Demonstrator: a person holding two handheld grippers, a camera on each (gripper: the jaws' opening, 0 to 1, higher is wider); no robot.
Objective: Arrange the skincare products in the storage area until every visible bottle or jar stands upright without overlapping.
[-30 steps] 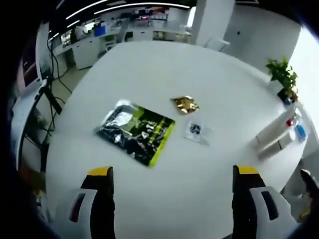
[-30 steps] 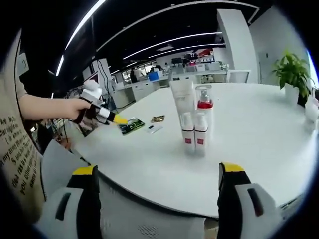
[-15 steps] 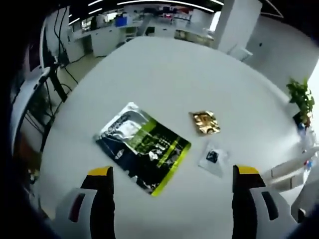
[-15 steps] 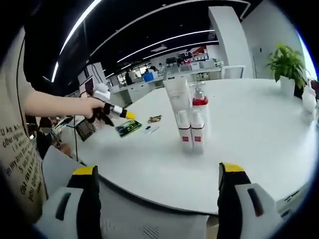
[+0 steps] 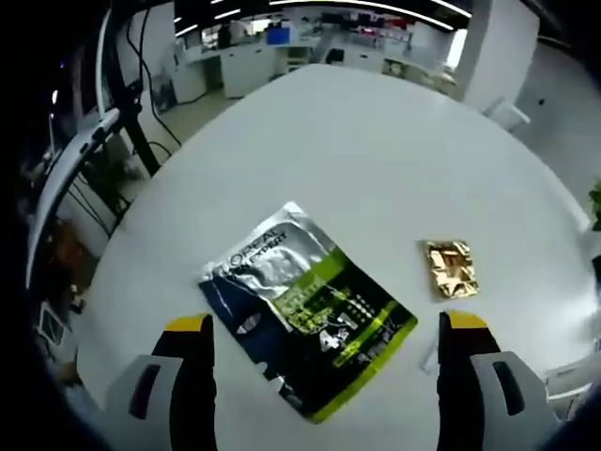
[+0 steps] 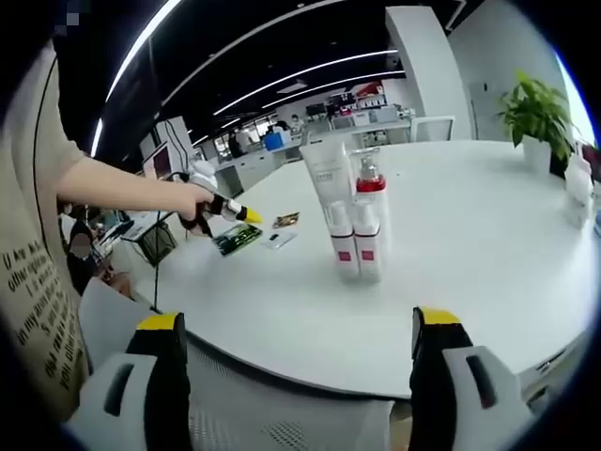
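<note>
**Pouch flat between left jaws; bottles upright at right**

I see the pouch point(image 5: 305, 324) lying flat at lower centre of the left gripper view, its long axis running upper left to lower right, directly ahead of my left gripper point(image 5: 324, 343), jaws wide, holding nothing. The left is nearer.

Count:
- one pouch
- one gold sachet point(image 5: 449, 268)
- four standing containers point(image 6: 349, 225) on the table point(image 6: 470, 244)

My right gripper point(image 6: 296, 348) is wide, empty.

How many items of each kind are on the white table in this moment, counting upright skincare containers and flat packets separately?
Upright skincare containers: 4, namely a tall white tube, a red-collared pump bottle and two small white bottles.
Flat packets: 3, namely a green and silver sachet, a gold packet and a small clear packet.
Potted plants: 1.
Total: 8.
</note>
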